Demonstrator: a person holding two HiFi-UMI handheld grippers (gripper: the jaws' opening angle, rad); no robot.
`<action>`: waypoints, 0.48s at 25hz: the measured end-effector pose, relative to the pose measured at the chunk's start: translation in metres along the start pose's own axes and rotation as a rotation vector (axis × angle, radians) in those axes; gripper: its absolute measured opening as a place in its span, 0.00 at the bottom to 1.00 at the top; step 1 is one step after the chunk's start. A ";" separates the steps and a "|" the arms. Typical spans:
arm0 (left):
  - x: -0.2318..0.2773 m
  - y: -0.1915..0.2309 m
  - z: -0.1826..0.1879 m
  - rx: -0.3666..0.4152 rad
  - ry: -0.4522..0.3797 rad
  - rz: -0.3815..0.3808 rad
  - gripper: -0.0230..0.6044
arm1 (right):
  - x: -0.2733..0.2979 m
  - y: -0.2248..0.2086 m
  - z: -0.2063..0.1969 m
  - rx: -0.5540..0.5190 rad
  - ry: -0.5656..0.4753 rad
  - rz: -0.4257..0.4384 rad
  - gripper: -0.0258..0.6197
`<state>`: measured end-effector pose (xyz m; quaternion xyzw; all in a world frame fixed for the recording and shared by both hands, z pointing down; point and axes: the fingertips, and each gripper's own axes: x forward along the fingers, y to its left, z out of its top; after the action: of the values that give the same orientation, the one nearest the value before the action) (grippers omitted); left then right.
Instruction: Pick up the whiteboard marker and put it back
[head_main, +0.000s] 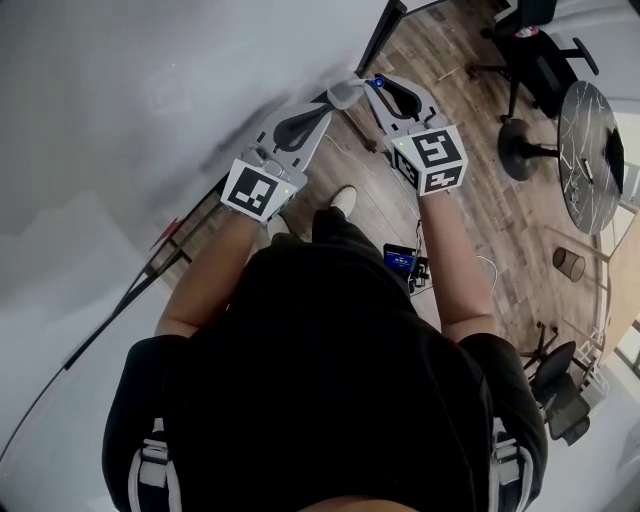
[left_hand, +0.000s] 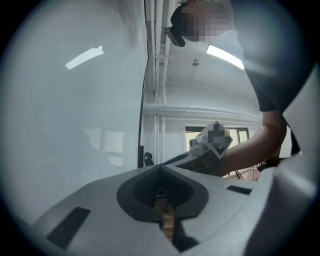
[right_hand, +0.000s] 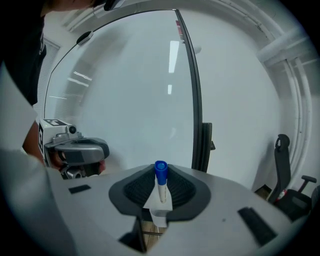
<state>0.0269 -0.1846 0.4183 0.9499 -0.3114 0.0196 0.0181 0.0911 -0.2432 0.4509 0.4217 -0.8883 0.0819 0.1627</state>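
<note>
The whiteboard marker, white with a blue cap, stands upright between the pads of my right gripper, which is shut on it. In the head view the right gripper points away from me, close to the whiteboard's dark edge. My left gripper is just to its left, the two tips almost touching. The left gripper has its tips together and holds nothing; only floor shows through the slit behind them. The whiteboard fills the space ahead of both grippers.
A dark rail runs along the board's lower edge with something red on it. On the wooden floor to the right stand a round glass table, office chairs and a small bin. A black device lies by my feet.
</note>
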 end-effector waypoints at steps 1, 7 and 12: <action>0.000 0.001 -0.003 -0.002 0.002 0.002 0.04 | 0.006 0.000 -0.005 0.002 0.007 0.003 0.15; 0.000 0.005 -0.011 -0.010 0.016 0.016 0.04 | 0.032 0.000 -0.031 -0.005 0.057 0.015 0.15; -0.001 0.009 -0.015 -0.014 0.028 0.025 0.04 | 0.052 0.001 -0.057 -0.017 0.107 0.019 0.15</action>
<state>0.0209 -0.1904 0.4337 0.9455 -0.3229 0.0309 0.0288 0.0722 -0.2635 0.5227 0.4068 -0.8829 0.0982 0.2128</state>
